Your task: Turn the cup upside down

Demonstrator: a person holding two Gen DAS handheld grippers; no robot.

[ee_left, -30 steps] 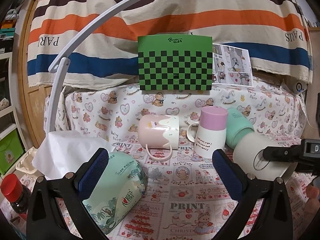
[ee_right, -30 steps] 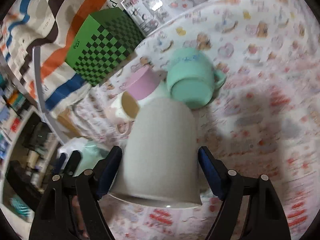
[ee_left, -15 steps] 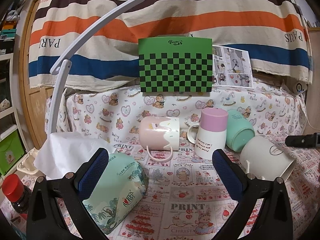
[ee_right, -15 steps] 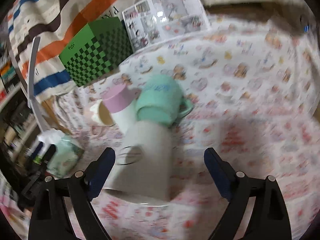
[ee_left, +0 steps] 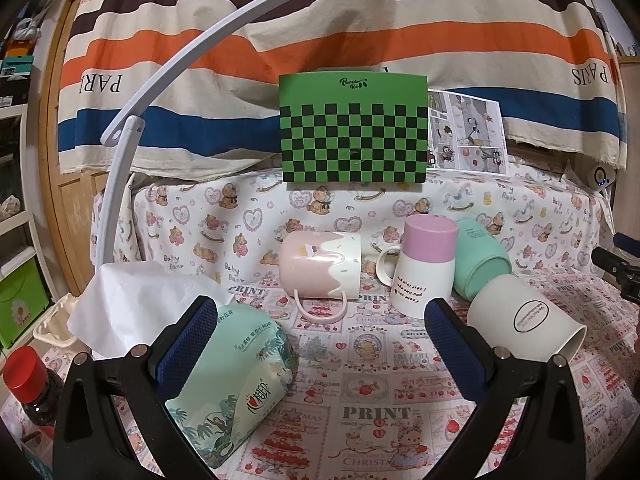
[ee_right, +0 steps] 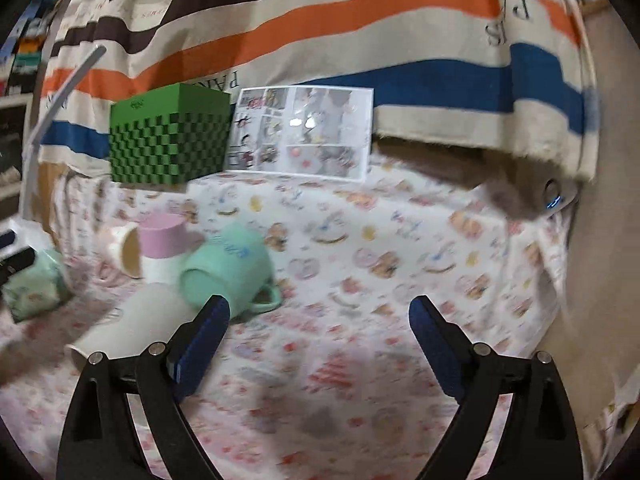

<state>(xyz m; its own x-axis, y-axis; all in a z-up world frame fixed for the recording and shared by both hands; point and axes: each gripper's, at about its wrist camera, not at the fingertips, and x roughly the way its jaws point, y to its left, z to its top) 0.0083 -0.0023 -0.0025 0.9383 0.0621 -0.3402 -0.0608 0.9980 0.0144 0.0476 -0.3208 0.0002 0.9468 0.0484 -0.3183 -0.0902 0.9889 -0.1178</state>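
Note:
A white cup [ee_left: 524, 318] with an oval label lies tilted on its side on the patterned cloth, mouth toward the lower right, leaning against a mint green mug [ee_left: 480, 264]. In the right wrist view the white cup [ee_right: 136, 328] lies left of my right gripper [ee_right: 320, 336], which is open, empty and apart from it. My left gripper [ee_left: 320, 340] is open and empty, low over the cloth in front of the cups. The right gripper's tip shows at the right edge of the left wrist view [ee_left: 618, 268].
A pink-and-white mug [ee_left: 320, 270] lies on its side. A white cup with a pink base [ee_left: 426, 266] stands upside down. A tissue pack [ee_left: 236, 376], a red-capped bottle [ee_left: 30, 384], a green checkered box [ee_left: 354, 132] and a white lamp arm [ee_left: 132, 120] stand around.
My right gripper opened and let go of the white cup, then pulled back to the right. The cup now lies tilted on the cloth. The left gripper stayed put.

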